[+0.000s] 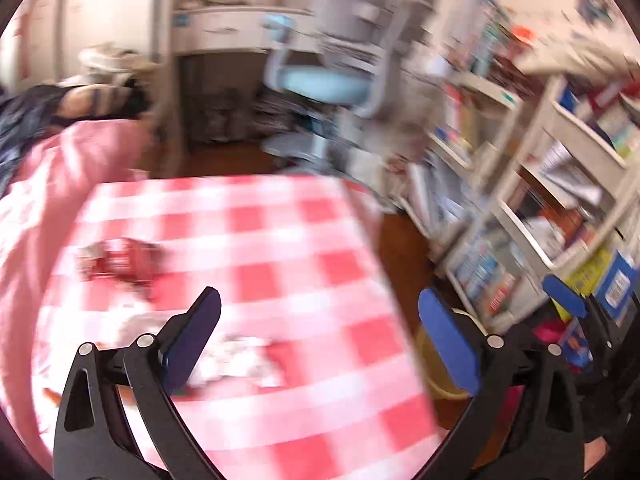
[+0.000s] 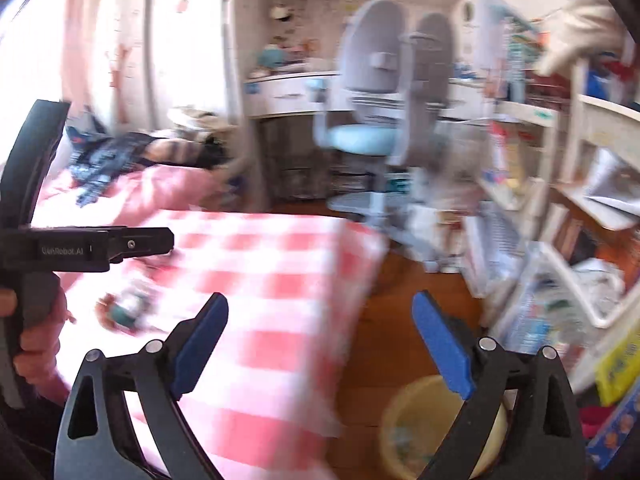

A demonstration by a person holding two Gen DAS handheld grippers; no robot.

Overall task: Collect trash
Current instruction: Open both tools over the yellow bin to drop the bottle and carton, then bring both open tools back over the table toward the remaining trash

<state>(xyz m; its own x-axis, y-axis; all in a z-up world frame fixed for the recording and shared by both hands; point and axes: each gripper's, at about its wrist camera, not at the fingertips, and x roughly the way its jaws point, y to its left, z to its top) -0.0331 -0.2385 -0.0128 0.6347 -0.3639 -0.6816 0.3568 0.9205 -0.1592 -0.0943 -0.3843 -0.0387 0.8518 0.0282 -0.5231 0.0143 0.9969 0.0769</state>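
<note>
left gripper (image 1: 320, 332): the jaws are being held wide apart with nothing between the blue pads; it is being aimed over the checked tablecloth (image 1: 256, 240).
right gripper (image 2: 320, 344): the jaws are standing wide apart and empty, over the table edge and the floor.
trash: a red crumpled wrapper (image 1: 120, 260) is lying at 9 o'clock on the cloth, a pale crumpled wrapper (image 1: 240, 360) at 6 o'clock just beside the left finger (both too blurred to identify further).
bin: a round yellowish waste bin (image 2: 404, 432) is standing on the wooden floor at 5 o'clock, beside the table.
risk: thin crinkled wrappers are likely being misjudged in this blur; the cloth could be pinched along with one and dragged.
risk, drop: light scraps could be missing the bin's narrow mouth.
textures: soft woven cloth, stiff foil-like wrappers, smooth plastic bin.
</note>
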